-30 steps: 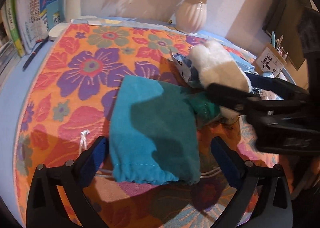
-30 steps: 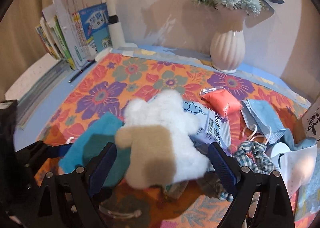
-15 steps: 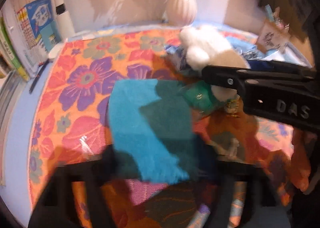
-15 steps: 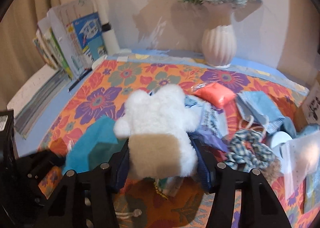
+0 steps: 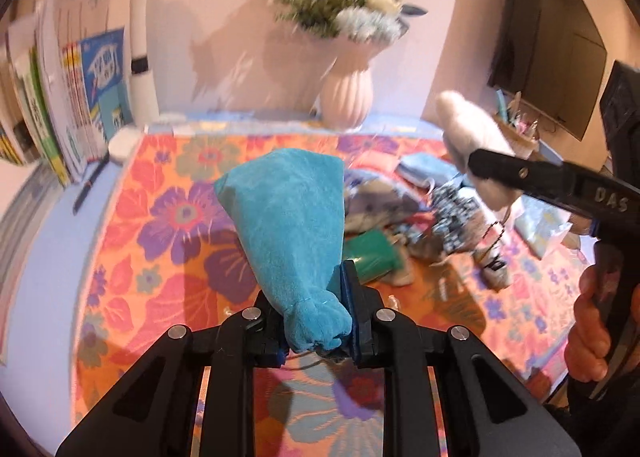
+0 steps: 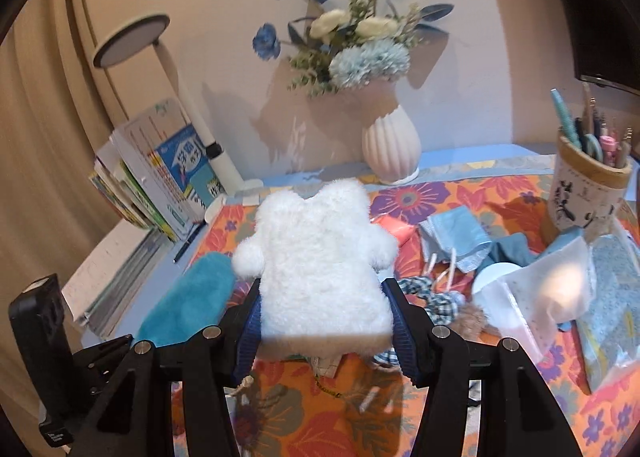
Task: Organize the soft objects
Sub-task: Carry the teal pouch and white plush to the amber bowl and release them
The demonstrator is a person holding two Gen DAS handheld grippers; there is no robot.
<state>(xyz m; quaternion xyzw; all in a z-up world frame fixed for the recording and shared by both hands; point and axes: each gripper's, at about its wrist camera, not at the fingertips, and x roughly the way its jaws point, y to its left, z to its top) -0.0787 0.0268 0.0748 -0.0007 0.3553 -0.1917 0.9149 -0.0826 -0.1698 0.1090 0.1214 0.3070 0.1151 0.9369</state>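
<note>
My left gripper [image 5: 316, 321] is shut on the gathered mouth of a teal drawstring pouch [image 5: 288, 225], which stands up off the flowered cloth [image 5: 168, 217]. My right gripper [image 6: 326, 321] is shut on a white fluffy plush mitt [image 6: 320, 261], its blue pads pressing both sides, lifted above the cloth [image 6: 312, 409]. In the left wrist view the plush mitt [image 5: 476, 137] and the right gripper's finger [image 5: 532, 177] show at the right, with a hand [image 5: 592, 333] on the handle. The teal pouch [image 6: 188, 301] and the left gripper body show at the lower left of the right wrist view.
A pile of soft items lies at the right: a blue face mask [image 6: 456, 241], an orange pouch [image 6: 394, 227], a checked scrunchie [image 6: 436, 303], a green packet [image 5: 372, 257], plastic bags [image 6: 552, 297]. A white vase [image 6: 390, 149], books [image 6: 160, 185], a lamp [image 6: 132, 37] and a pen cup [image 6: 584, 193] line the back.
Both grippers went from open to shut, the left on the teal pouch, the right on the plush mitt. Both then rose, lifting their items off the cloth.
</note>
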